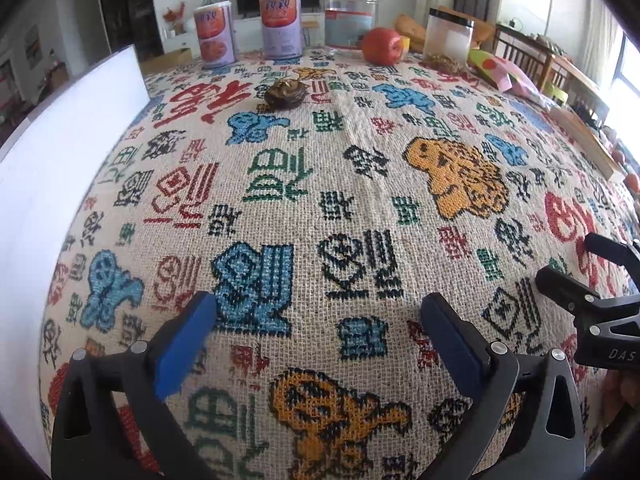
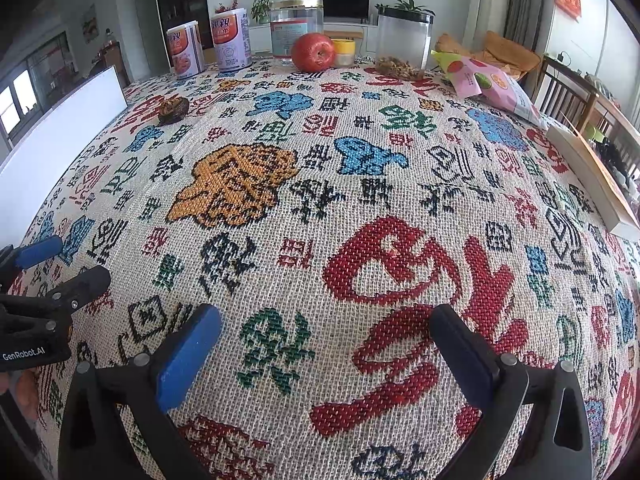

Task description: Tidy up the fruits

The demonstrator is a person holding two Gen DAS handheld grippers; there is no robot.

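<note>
A red apple [image 1: 382, 45] stands at the far side of the table, near the jars; it also shows in the right wrist view [image 2: 313, 52]. A dark brown mangosteen-like fruit [image 1: 285, 93] lies on the patterned cloth further left, also in the right wrist view [image 2: 173, 109]. My left gripper [image 1: 318, 322] is open and empty, low over the near part of the cloth. My right gripper [image 2: 326, 334] is open and empty beside it, and its fingers show at the right edge of the left wrist view [image 1: 570, 284]. Both are far from the fruits.
Two printed cans [image 2: 208, 46], a clear lidded jar [image 2: 296, 30], a yellow-lidded small jar [image 2: 344, 52] and a black-lidded container with nuts [image 2: 404, 46] line the far edge. A snack bag [image 2: 492, 84] lies at the right. A white board [image 1: 60, 168] stands at the left, a flat box [image 2: 592, 180] at the right.
</note>
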